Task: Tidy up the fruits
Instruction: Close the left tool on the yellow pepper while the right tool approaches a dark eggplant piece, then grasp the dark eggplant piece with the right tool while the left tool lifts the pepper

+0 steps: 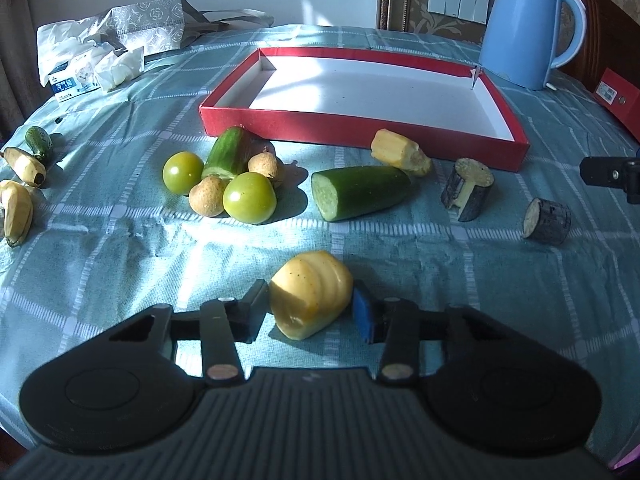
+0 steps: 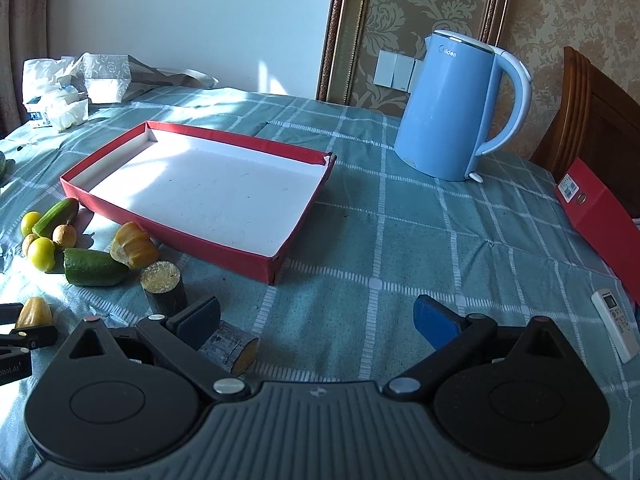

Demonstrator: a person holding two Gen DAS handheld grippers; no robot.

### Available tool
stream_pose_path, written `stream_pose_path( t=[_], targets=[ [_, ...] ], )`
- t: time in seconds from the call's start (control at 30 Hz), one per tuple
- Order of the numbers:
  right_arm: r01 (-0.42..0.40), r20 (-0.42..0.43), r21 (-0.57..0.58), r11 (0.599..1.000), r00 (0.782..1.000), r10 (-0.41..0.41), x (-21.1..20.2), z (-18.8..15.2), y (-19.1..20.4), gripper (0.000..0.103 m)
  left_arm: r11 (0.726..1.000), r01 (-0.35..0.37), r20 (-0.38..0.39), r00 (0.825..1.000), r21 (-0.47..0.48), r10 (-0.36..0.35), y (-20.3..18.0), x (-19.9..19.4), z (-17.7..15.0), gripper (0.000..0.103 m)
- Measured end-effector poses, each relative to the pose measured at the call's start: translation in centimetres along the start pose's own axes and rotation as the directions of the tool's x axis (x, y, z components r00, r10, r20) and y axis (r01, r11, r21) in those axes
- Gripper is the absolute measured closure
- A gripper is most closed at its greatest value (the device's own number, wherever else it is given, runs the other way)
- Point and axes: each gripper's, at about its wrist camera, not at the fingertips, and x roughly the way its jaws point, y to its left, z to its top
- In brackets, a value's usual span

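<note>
**On the checked tablecloth: left gripper closes on a yellow fruit chunk**

On a table covered with a blue-green checked cloth [image 1: 400, 248], the left gripper [image 1: 310, 308] has its 2 jaws pressed against the sides of a yellow ridged fruit chunk [image 1: 310, 294], which rests on the cloth just in front of the camera. The pads meet it across its width, probably so it can be lifted without rolling.

Behind it sits an empty red box [image 1: 360, 126] with a white floor, open side up, likely the place where the fruit is to be gathered. Between chunk and box lie the loose pieces: 2 green tomatoes [image 1: 249, 198], 2 small brown round fruits [image 1: 208, 196], 2 cucumber pieces [image 1: 360, 192], another yellow chunk [image 1: 400, 153] just beside the box wall, and 2 dark-skinned cut stubs [image 1: 467, 188]. Peeled banana pieces [image 1: 18, 206] lie far left.

The right gripper [image 2: 316, 322] hovers with its jaws wide apart and nothing between them, aimed at bare cloth near the box corner; 1 stub lies under its left finger. It seems to be waiting its turn. A blue kettle [image 2: 452, 108] stands beyond the box, well clear.
</note>
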Motion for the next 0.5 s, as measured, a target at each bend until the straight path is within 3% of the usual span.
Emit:
stream_pose_path(
  t=[0.5],
  targets=[
    [-0.113,-0.054,0.022,0.993,0.992,0.114,0.4,-1.5,-0.6,0.000,1.000,-0.014,0.062,0.998,0.014,0.013,0.0,-1.4,1.1,0.063]
  ],
)
